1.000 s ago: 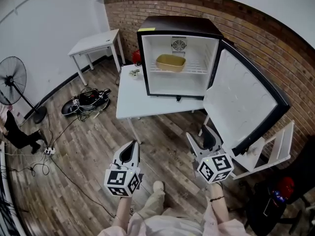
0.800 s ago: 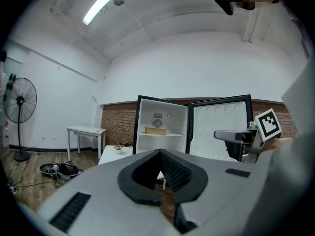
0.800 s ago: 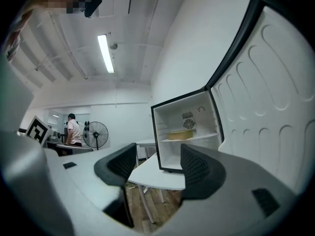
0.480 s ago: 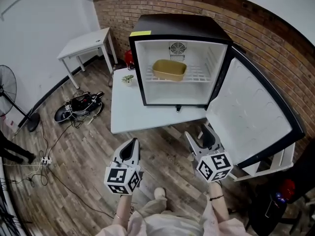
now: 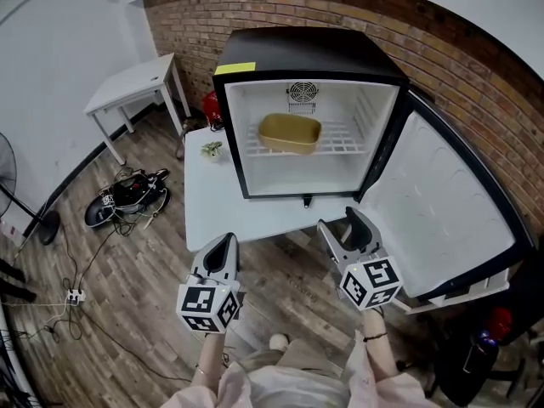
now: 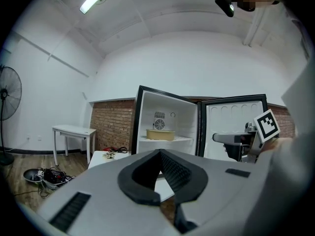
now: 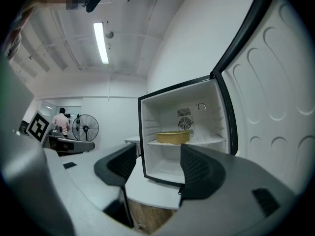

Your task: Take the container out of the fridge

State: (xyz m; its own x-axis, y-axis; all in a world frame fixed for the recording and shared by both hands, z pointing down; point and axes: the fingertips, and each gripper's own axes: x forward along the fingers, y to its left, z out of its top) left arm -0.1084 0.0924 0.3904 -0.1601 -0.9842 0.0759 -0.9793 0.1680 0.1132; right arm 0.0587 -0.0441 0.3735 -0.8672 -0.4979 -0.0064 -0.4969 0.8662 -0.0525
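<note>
The tan container (image 5: 290, 133) sat on the wire shelf (image 5: 344, 136) inside the black fridge (image 5: 306, 53), whose door (image 5: 446, 215) stood swung wide to the right. The fridge rested on a white desk (image 5: 217, 215). Both tools hung short of the desk's near edge, well apart from the container. The left tool (image 5: 226, 243) had its jaws pressed together with nothing between them. The right tool (image 5: 342, 223) had its jaws spread and empty, pointing toward the open fridge.
</note>
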